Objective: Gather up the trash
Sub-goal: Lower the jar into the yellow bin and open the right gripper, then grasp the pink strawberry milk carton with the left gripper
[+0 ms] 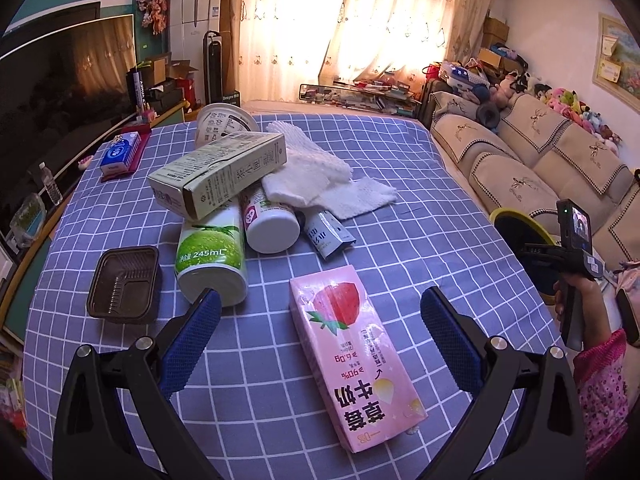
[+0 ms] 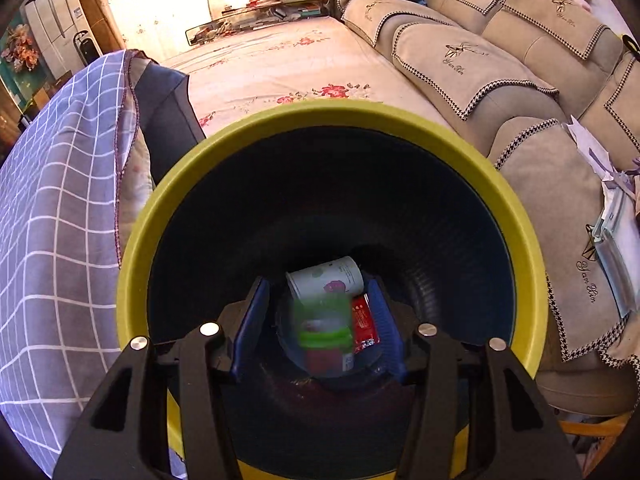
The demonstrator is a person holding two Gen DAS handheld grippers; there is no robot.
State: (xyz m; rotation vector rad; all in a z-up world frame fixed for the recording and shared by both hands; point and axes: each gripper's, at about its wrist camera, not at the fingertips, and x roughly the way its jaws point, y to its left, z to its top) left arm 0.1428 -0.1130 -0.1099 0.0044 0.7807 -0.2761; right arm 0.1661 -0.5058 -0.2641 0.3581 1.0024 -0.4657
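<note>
My left gripper is open and empty above the checked table, its blue pads either side of a pink strawberry milk carton lying flat. Beyond it lies a pile: a green 245 mL can, a beige tea carton, a white bottle, a paper cup, white foam netting, a grey sachet. My right gripper is open over the yellow-rimmed bin. A blurred green-labelled bottle is between its pads, dropping; a white cup and red wrapper lie inside.
A brown plastic tray sits left of the can. A blue tissue pack lies on the far left of the table. A beige sofa runs along the right, close behind the bin. The right hand-held gripper shows at the table's right edge.
</note>
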